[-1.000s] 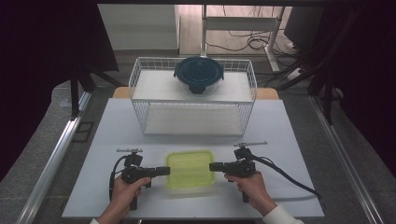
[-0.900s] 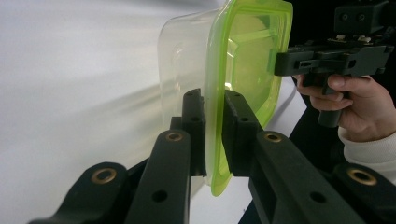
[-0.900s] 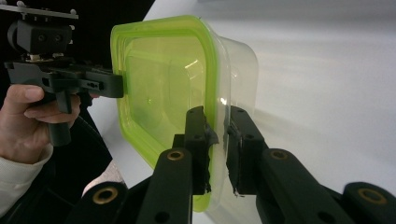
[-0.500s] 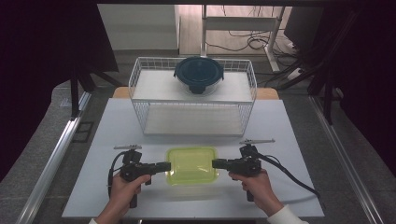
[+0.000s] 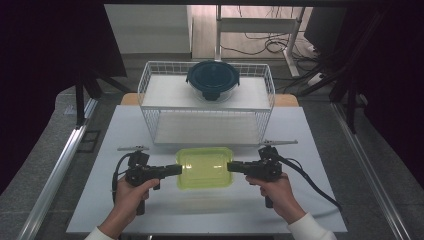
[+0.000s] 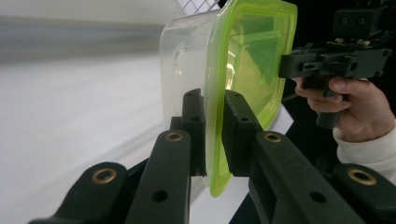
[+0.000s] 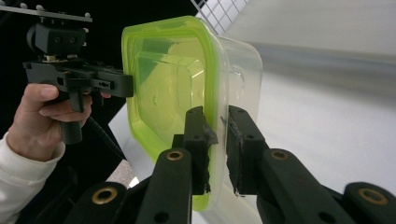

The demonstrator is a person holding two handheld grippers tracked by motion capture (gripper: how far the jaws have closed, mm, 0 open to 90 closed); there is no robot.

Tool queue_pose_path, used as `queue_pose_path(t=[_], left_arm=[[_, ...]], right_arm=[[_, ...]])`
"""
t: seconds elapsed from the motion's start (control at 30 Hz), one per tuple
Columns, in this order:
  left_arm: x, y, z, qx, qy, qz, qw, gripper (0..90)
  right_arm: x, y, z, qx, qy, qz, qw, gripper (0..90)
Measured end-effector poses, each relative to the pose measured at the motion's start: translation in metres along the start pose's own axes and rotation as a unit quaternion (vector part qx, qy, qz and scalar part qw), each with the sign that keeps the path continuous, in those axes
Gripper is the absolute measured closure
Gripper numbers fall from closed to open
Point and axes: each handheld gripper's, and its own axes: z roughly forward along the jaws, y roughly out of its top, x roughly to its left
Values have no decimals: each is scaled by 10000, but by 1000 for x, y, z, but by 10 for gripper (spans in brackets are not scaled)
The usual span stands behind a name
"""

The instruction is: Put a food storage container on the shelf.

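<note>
A clear plastic container with a lime-green lid [image 5: 205, 167] hangs above the white table [image 5: 310, 135], held from both sides. My left gripper [image 5: 176, 170] is shut on the lid's left rim, and my right gripper [image 5: 232, 166] is shut on its right rim. In the left gripper view the jaws pinch the green rim [image 6: 215, 140], with the other hand's gripper [image 6: 327, 63] at the far edge. The right gripper view has the green lid [image 7: 163, 88] and clear body [image 7: 243, 84] clamped edge-on between its jaws, and the other hand's gripper [image 7: 79, 77] beyond.
A white wire basket [image 5: 150, 95] stands at the back of the table. A round dark-blue lidded bowl [image 5: 213, 80] rests on its upper shelf. Black cables [image 5: 310, 182] trail from both grippers. Metal rails run along both sides of the table.
Both grippers have lifted the green-lidded container off the table together; it now sits higher and closer to the wire basket in the high view.
</note>
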Motion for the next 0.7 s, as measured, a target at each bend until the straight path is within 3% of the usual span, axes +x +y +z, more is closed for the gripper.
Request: queue_pose_path(t=[0.27,0.7], left_arm=[[-13,21,-6,-122,-3,208,9997,808],[-21,39,-15,-285,-37,302,9991,808]], right_arm=[[11,21,-12,-143,-94,-228,9996,777],[21,42,-18,-279,-90,-397,9988,778]])
